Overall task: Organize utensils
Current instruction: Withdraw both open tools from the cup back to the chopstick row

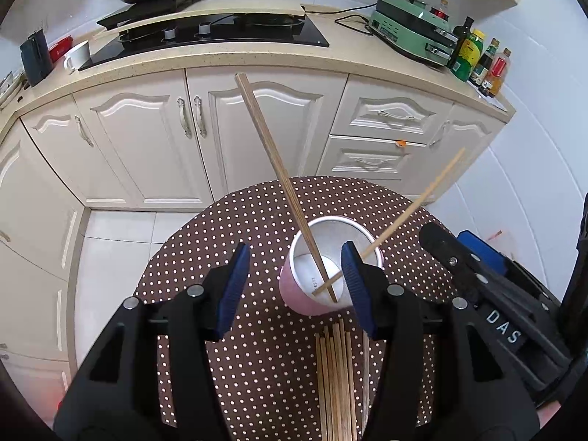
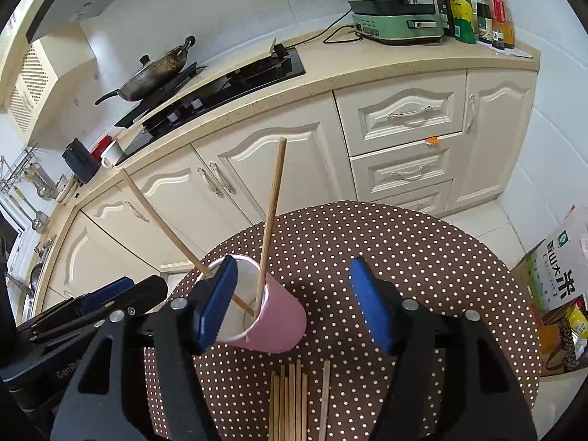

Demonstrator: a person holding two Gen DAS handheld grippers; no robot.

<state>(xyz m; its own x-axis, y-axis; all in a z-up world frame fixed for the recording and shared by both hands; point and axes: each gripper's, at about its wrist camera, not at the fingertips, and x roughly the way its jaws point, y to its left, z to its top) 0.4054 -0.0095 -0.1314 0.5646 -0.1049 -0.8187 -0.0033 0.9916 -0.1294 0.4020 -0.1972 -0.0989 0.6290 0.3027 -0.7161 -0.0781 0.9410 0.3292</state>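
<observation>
We see two wooden chopsticks point(image 1: 279, 169) leaning crossed in the pink paper cup point(image 2: 279, 319) on the dotted brown counter point(image 2: 422, 275); both grippers' point(image 1: 296, 286) point(image 2: 290, 307) jaws spread, pinching nothing.

Cup point(image 1: 294, 294): pink outside, white inside. Chopsticks point(image 1: 336, 378): light tan wood (the one leaning in the cup point(image 1: 279, 176) darker brown). Bench point(image 1: 257, 220) cloth: brown with white polka dots. Gripper point(image 1: 294, 290) pads point(image 1: 233, 290) blue, frames black. Cabinets point(image 1: 147, 139) cream. Cooker point(image 1: 411, 29) pale green.
</observation>
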